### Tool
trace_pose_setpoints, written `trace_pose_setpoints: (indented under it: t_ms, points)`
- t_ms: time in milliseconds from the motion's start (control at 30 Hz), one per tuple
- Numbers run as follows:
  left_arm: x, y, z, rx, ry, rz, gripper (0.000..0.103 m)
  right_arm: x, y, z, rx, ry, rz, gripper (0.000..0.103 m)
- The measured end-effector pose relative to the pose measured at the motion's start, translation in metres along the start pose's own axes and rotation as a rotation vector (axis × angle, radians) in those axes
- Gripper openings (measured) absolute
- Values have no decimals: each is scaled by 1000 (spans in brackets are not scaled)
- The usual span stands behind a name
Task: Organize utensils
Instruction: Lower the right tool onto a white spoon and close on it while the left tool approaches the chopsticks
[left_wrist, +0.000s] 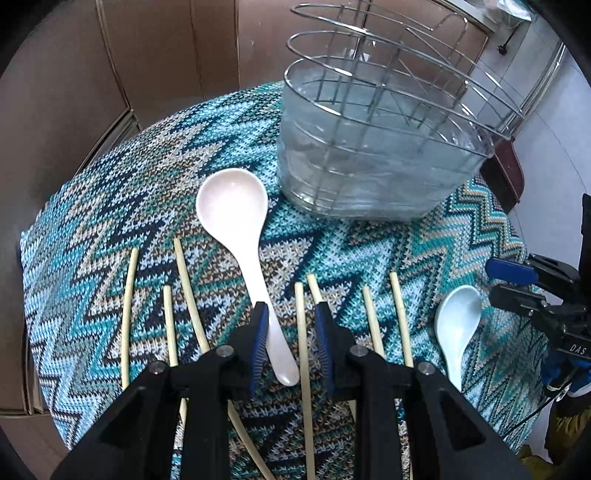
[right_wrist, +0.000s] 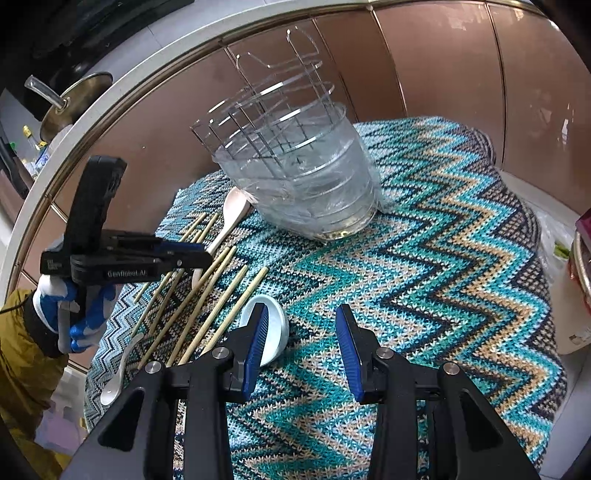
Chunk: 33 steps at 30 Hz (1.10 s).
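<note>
A wire utensil holder in a clear plastic tub (left_wrist: 373, 147) stands at the far side of the zigzag knit cloth (left_wrist: 110, 206); it also shows in the right wrist view (right_wrist: 306, 184). A pale pink spoon (left_wrist: 236, 221) lies in front of it, its handle running between the open jaws of my left gripper (left_wrist: 291, 314), next to one of several bamboo chopsticks (left_wrist: 303, 332). A light blue spoon (left_wrist: 456, 325) lies to the right. My right gripper (right_wrist: 301, 317) is open and empty above the cloth, the light blue spoon (right_wrist: 273, 328) at its left finger.
Brown cabinet doors (left_wrist: 155, 55) rise behind the table. A small white spoon (right_wrist: 118, 376) lies near the cloth's left edge. A white container (right_wrist: 572, 314) stands off the right edge. The left gripper also shows in the right wrist view (right_wrist: 199, 254).
</note>
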<state>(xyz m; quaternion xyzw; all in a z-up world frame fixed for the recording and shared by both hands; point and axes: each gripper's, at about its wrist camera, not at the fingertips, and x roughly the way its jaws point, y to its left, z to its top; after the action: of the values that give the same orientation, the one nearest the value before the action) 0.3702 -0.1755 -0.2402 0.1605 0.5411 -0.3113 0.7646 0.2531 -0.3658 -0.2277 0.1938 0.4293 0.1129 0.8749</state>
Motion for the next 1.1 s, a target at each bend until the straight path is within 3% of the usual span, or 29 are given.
trace_pose_setpoints:
  t_ms: [233,733,1100]
  points:
    - [3,-6,6,45,55,-27,24,8,-1,1,-8,26,28,39]
    - [10,-15,19,148,114,27,18,5,-3,2,-17,23,33,39]
    - [25,-50,21,196,160,60,16,1,-7,2,-12,21,33,39]
